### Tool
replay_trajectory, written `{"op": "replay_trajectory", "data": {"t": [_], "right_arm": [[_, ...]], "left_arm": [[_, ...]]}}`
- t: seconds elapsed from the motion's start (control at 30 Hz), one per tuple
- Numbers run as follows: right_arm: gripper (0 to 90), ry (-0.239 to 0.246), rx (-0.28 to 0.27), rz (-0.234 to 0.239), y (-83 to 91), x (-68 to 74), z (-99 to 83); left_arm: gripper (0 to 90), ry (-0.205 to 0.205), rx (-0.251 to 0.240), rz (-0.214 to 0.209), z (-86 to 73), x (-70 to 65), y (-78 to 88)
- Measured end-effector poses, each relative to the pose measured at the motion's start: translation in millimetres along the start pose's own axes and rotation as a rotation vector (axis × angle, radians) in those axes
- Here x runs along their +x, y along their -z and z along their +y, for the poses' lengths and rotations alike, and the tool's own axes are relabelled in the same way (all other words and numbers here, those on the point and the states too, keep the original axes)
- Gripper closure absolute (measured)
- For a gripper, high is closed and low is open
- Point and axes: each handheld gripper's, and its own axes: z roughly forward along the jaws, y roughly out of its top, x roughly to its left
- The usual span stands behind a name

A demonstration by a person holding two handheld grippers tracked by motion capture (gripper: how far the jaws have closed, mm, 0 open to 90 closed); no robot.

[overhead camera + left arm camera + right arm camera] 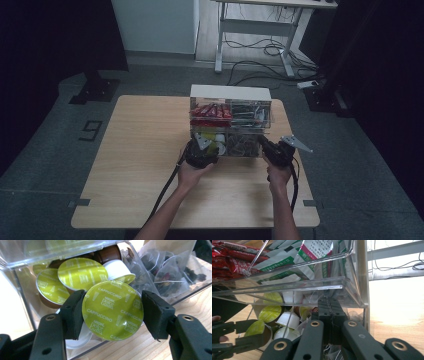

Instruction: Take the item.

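A clear acrylic organiser point(230, 93) stands at the far middle of the wooden table point(140, 150). Its lower left compartment holds several coffee capsules point(80, 272), and tea bags point(170, 275) lie beside them. My left gripper point(113, 307) reaches into that compartment point(201, 152), its pads pressing both sides of a green-lidded cappuccino capsule point(110, 317). My right gripper point(329, 310) is at the organiser's lower right point(265, 145), just under the clear upper tray's edge point(287, 286). Its jaws are shut, and I cannot tell whether anything is between them.
Red packets point(232, 260) and green-and-white sachets point(312, 252) fill the upper tray. Behind the table are a white desk frame point(260, 30), floor cables point(260, 65) and a black stand base point(95, 90). Bare wood lies left of and in front of the organiser.
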Motion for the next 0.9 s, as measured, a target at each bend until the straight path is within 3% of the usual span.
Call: {"op": "replay_trajectory", "data": {"t": [0.9], "right_arm": [[89.2,0.002,-0.005,-0.005,1.0,0.1,0.3]], "left_arm": [[38.4,0.028,-0.065,-0.023,-0.3,9.7,39.2]]}}
